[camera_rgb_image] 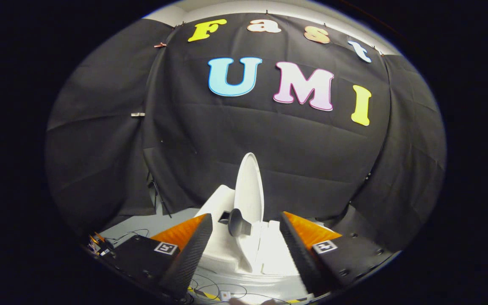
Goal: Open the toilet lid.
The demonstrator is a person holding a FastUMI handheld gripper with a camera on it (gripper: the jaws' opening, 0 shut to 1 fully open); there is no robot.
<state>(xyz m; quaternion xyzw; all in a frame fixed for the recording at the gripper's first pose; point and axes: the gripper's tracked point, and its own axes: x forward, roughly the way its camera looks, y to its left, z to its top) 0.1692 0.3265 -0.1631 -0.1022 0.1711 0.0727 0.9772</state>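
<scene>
The white toilet lid [249,186] stands raised, nearly upright, seen edge-on just beyond my fingers. Below it the white toilet body [265,254] sits low between the two fingers, with its tank [219,202] to the lid's left. A dark round knob [235,222] juts out at the lid's base. My gripper [244,250] is open; its fingers stand wide apart on either side of the toilet and touch nothing.
Thin cables [214,286] trail over the pale floor beneath the fingers. A small cluster of electronics [100,246] lies on the floor at the left. A thin dark stand [159,197] leans by the cloth wall left of the tank.
</scene>
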